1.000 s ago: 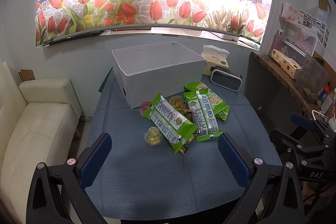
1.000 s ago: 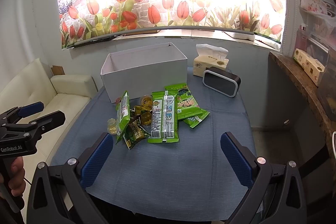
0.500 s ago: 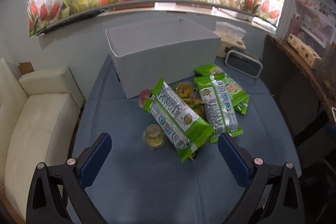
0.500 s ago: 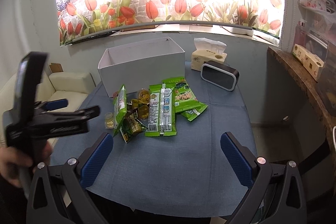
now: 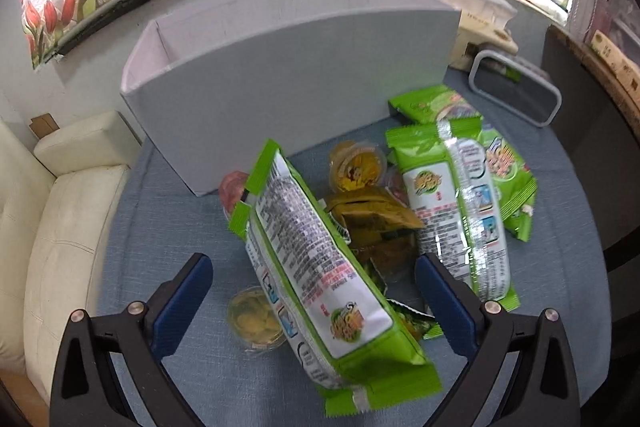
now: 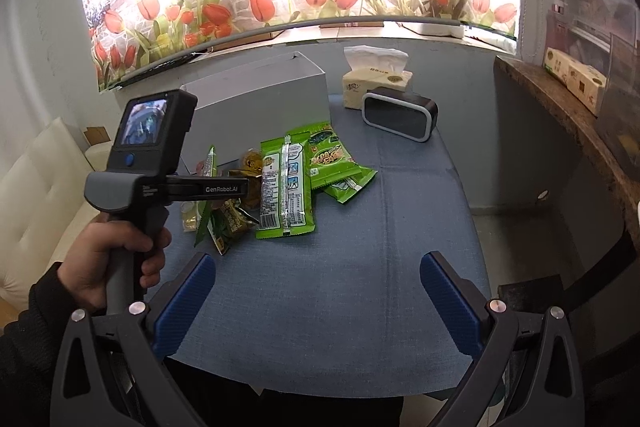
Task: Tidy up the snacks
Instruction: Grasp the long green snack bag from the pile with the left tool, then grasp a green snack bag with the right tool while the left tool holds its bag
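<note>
A pile of snacks lies on the blue table in front of a white open box point(image 5: 288, 79). In the left wrist view a green snack bag point(image 5: 320, 267) stands on edge between my left gripper's fingers; my left gripper point(image 5: 312, 287) is open and straddles it without gripping. A jelly cup point(image 5: 254, 321) sits beside the bag, another green bag point(image 5: 456, 219) lies to the right, and small dark packets point(image 5: 372, 223) and a yellow cup point(image 5: 356, 171) lie between. My right gripper point(image 6: 316, 291) is open and empty over bare tablecloth, short of the pile point(image 6: 286, 187). The left gripper's body point(image 6: 148, 163) shows at left there.
A tissue box point(image 6: 376, 83) and a black speaker point(image 6: 400, 111) stand at the table's back right. A cream sofa point(image 5: 52, 219) is to the left. A wooden shelf point(image 6: 568, 115) with boxes runs along the right wall.
My left gripper has moved forward and down to the pile, now straddling the upright green bag. The right gripper has barely moved.
</note>
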The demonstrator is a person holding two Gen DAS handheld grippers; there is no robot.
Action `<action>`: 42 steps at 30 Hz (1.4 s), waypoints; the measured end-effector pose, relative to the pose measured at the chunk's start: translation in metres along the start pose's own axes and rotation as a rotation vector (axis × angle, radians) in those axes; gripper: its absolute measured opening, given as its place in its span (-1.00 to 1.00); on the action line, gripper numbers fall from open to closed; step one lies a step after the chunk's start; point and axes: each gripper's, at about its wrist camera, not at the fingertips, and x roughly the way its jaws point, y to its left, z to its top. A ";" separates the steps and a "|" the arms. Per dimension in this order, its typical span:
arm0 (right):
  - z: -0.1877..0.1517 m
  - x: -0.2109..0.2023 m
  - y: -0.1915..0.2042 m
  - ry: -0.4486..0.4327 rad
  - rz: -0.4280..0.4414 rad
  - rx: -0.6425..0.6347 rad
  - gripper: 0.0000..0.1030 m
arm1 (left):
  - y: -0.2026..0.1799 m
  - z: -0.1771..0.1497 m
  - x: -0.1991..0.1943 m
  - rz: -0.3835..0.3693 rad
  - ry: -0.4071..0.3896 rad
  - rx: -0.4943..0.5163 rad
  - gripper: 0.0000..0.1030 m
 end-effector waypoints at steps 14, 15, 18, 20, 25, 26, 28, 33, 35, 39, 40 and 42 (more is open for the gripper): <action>0.000 0.007 0.002 0.015 -0.002 0.002 1.00 | 0.035 -0.005 0.001 -0.070 0.058 -0.092 -0.61; 0.000 0.008 0.003 0.016 -0.001 0.000 1.00 | 0.037 -0.006 -0.001 -0.077 0.055 -0.094 -0.65; 0.001 0.009 0.007 0.016 0.006 -0.006 1.00 | 0.040 -0.007 -0.011 -0.104 0.057 -0.102 -0.73; 0.001 0.010 0.010 0.018 0.007 -0.012 1.00 | 0.043 -0.008 -0.016 -0.115 0.049 -0.106 -0.74; 0.002 0.014 0.016 0.020 0.012 -0.023 1.00 | 0.052 -0.009 -0.034 -0.171 0.023 -0.117 -0.74; 0.003 0.015 0.018 0.022 0.012 -0.025 1.00 | 0.054 -0.009 -0.037 -0.181 0.020 -0.118 -0.74; 0.003 0.017 0.020 0.023 0.015 -0.030 1.00 | 0.054 -0.009 -0.041 -0.187 0.008 -0.118 -0.74; 0.007 0.035 0.023 0.024 0.009 -0.043 1.00 | 0.066 -0.013 -0.059 -0.216 -0.016 -0.123 -0.74; 0.011 0.055 0.023 0.047 -0.004 -0.039 1.00 | 0.069 -0.016 -0.067 -0.216 -0.033 -0.120 -0.74; 0.027 0.101 0.030 0.068 -0.035 -0.046 1.00 | 0.073 -0.025 -0.082 -0.227 -0.059 -0.107 -0.74; 0.033 0.115 0.032 0.077 -0.039 -0.041 1.00 | 0.074 -0.027 -0.086 -0.226 -0.066 -0.103 -0.74; 0.042 0.138 0.035 0.109 -0.046 -0.026 1.00 | 0.076 -0.030 -0.093 -0.226 -0.082 -0.092 -0.74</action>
